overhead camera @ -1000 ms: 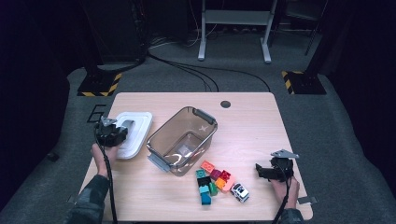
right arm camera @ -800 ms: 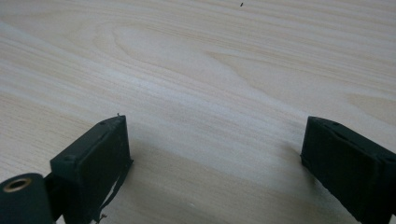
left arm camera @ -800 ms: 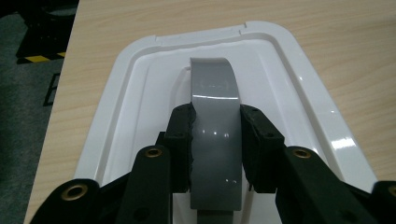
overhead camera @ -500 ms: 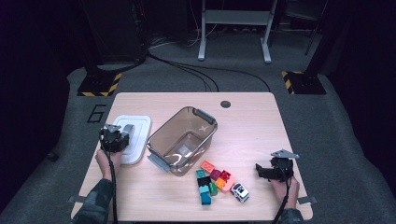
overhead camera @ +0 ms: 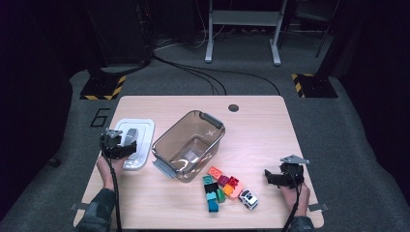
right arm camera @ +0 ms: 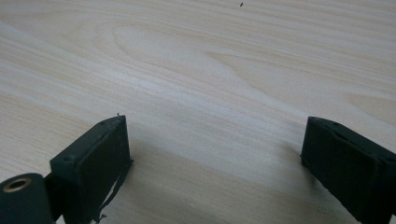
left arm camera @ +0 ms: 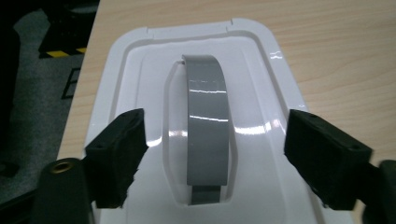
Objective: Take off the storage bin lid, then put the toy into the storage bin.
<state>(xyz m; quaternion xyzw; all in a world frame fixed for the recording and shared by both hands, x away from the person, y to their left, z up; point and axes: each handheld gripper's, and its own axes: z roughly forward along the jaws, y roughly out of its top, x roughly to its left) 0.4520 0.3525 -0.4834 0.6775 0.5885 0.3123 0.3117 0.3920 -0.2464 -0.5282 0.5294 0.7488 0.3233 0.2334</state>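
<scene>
Your table [overhead camera: 270, 130] holds the work laid out large to small. The clear bin [overhead camera: 189, 145] stands open near the middle with nothing in it that can be made out. Its white lid [overhead camera: 138, 140] lies flat on the wood just left of it, near the table's left edge, so the uncovering looks done. Your left gripper [left arm camera: 212, 154] hangs over that lid, and its jaws have just been opening; they now stand wide to either side of the grey handle [left arm camera: 208, 126] without pressing it, so the lid is released. Your right gripper [right arm camera: 215, 163] waits at the right, jaws spread over bare wood, nothing between them.

What looks left is the filling: the coloured blocks [overhead camera: 221, 186] and the small toy car [overhead camera: 248, 198] sit in a cluster in front of the bin, none inside.

Hard to read: how many blocks there are, since they overlap in the high view; the pale patch on the bin floor may be a label or glare. The lid's near edge is cut off in the left gripper view.
</scene>
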